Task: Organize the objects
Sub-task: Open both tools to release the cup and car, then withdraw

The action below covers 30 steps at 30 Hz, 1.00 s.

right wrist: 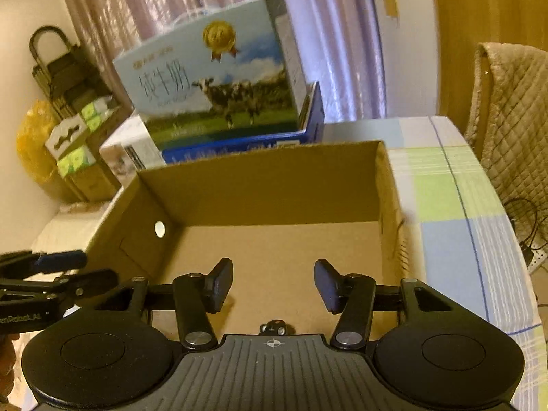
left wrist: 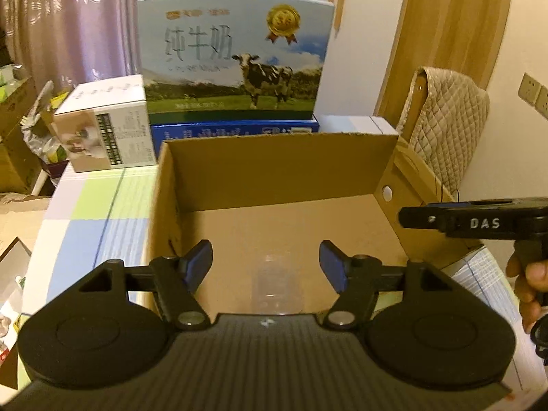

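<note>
The left claw (left wrist: 265, 263) is gaping wide over a clear plastic bottle (left wrist: 274, 286) lying on the floor of the cardboard box (left wrist: 281, 171), between its fingers. The right claw (right wrist: 273, 282) is likewise hanging spread and empty. Beyond, a milk carton (left wrist: 236, 58) is standing.

Both views are dim and carry a warm, yellowish cast. Soft light filters through the curtains (left wrist: 85, 17) at the back, which glow pale pink. The fisheye lens bends straight lines hard: the door frame (left wrist: 445, 34) curves, and black vignetting fills the corners. The open cardboard box (left wrist: 274, 178) holds a darker shadow along its far inner wall, while its floor is evenly lit. A clear plastic bottle (left wrist: 274, 284) in the box reads faint and smeared. Print on the milk carton (left wrist: 236, 58) is soft. In the right wrist view the checked cloth (right wrist: 455, 205) on the surface blurs toward the right edge.
</note>
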{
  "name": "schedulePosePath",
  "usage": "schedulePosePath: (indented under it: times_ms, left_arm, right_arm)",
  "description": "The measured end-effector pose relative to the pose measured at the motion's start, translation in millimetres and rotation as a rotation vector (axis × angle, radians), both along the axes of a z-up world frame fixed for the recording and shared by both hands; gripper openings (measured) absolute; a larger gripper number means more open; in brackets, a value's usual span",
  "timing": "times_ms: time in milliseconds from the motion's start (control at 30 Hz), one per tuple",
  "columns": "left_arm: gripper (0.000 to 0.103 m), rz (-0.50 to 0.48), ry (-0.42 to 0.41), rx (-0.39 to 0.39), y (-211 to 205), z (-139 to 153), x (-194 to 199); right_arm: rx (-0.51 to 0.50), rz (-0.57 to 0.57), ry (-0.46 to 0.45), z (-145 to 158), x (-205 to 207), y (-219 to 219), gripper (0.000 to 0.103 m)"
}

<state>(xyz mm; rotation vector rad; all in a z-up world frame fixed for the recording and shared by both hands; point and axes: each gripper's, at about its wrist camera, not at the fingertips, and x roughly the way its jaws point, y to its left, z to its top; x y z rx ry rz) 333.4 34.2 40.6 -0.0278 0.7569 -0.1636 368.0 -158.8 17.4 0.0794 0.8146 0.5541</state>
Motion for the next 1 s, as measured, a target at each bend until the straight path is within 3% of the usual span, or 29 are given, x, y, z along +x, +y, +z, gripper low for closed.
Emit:
schedulePosePath:
  times_ms: [233,500,767,1000]
  left_arm:
    - [0.072,0.052,-0.034,-0.029,15,21,-54]
    - [0.076,0.123,-0.038,-0.024,27,32,-140]
    - [0.082,0.180,-0.012,-0.035,27,26,-214]
    - [0.083,0.208,0.044,-0.066,23,8,-256]
  right_arm:
    - [0.035,-0.031,-0.032,28,-50,-20,0.050]
    - [0.050,-0.026,-0.053,46,-146,-44,0.050]
    - [0.031,-0.040,-0.028,30,-237,-60,0.050]
    - [0.022,-0.074,0.018,11,-279,-79,0.050]
